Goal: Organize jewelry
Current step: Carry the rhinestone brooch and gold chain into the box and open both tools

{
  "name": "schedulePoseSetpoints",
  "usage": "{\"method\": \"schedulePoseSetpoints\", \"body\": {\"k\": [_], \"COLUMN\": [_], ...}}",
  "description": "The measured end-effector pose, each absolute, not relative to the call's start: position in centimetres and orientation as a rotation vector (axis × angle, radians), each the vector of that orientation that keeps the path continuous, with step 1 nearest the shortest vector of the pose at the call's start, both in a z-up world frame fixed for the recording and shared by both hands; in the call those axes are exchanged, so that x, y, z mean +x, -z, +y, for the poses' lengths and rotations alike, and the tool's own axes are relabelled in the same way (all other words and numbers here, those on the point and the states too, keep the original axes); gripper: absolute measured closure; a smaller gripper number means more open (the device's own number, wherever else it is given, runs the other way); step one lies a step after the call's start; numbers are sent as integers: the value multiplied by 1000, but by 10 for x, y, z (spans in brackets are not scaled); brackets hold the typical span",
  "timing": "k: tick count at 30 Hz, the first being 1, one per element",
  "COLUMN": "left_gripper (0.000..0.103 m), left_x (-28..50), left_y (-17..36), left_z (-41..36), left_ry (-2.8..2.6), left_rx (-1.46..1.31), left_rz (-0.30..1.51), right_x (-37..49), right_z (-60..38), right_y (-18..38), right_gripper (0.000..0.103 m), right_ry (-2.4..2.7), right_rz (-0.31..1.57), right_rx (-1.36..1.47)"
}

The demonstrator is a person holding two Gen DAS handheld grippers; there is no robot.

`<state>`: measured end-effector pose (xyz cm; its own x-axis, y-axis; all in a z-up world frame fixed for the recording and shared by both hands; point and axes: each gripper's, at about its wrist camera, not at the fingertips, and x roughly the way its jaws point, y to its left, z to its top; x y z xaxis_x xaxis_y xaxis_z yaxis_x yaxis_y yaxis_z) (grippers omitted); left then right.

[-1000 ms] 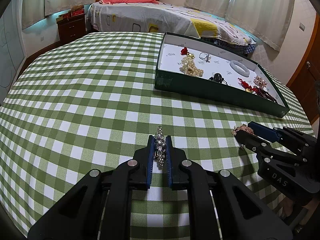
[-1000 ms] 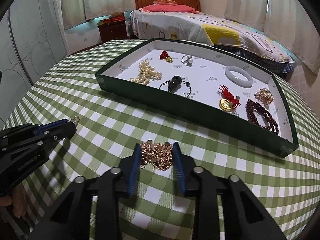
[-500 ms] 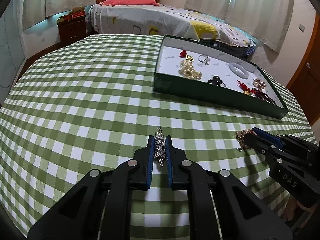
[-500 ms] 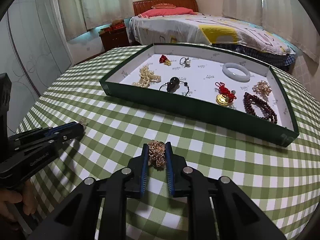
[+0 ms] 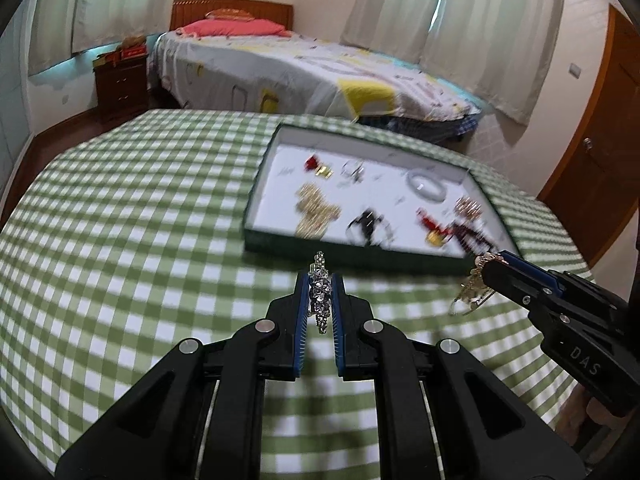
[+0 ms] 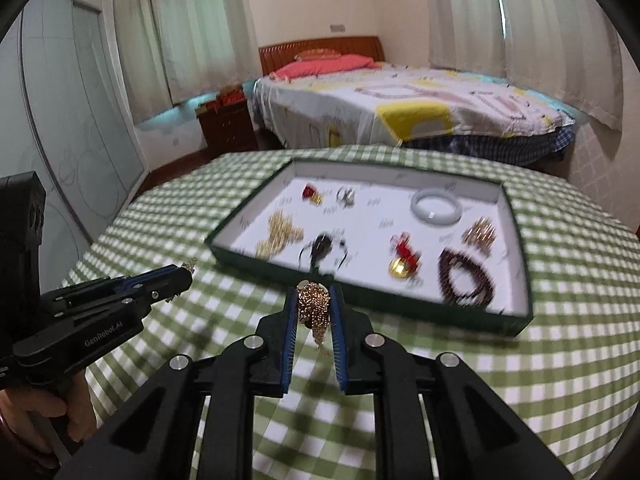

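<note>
My left gripper (image 5: pixel 320 280) is shut on a silver rhinestone piece (image 5: pixel 321 294) and holds it above the checked cloth, short of the tray. My right gripper (image 6: pixel 314 294) is shut on a gold chain bundle (image 6: pixel 314 306), also lifted; it shows in the left wrist view (image 5: pixel 486 266) with the chain (image 5: pixel 472 288) dangling. The green jewelry tray (image 6: pixel 516 320) with a white floor holds several pieces: a pearl strand (image 6: pixel 280 234), a jade bangle (image 6: pixel 436 206), a dark bead bracelet (image 6: pixel 466 276), a red-and-gold charm (image 6: pixel 404 260). The tray also shows in the left wrist view (image 5: pixel 280 244).
The round table carries a green checked cloth (image 5: pixel 140 220). A bed (image 6: pixel 400 100) and a wooden nightstand (image 6: pixel 226 128) stand behind it. A wooden door (image 5: pixel 600 132) is at the right. The left gripper body (image 6: pixel 100 308) sits at the left of the right wrist view.
Both grippers have risen off the table with their jewelry and moved toward the tray. The right gripper closed on the gold chain a second ago.
</note>
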<state>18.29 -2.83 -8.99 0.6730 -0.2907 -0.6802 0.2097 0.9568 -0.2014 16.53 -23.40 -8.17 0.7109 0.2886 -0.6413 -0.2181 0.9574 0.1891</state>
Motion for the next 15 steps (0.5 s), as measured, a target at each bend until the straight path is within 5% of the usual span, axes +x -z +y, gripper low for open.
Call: {"method": "schedulePoseSetpoints", "body": {"k": [15], "left_gripper": [92], "left_x": [247], "left_y": [46], "left_z": [-81], "left_ry": [354], "left_rx": [-86], "left_rz": [652], "right_x": [218], "right_z": [-274], "right_y": [29], "right_gripper": [86], "right_ry": [-193], "right_rz": [555], "right_rx": [121]}}
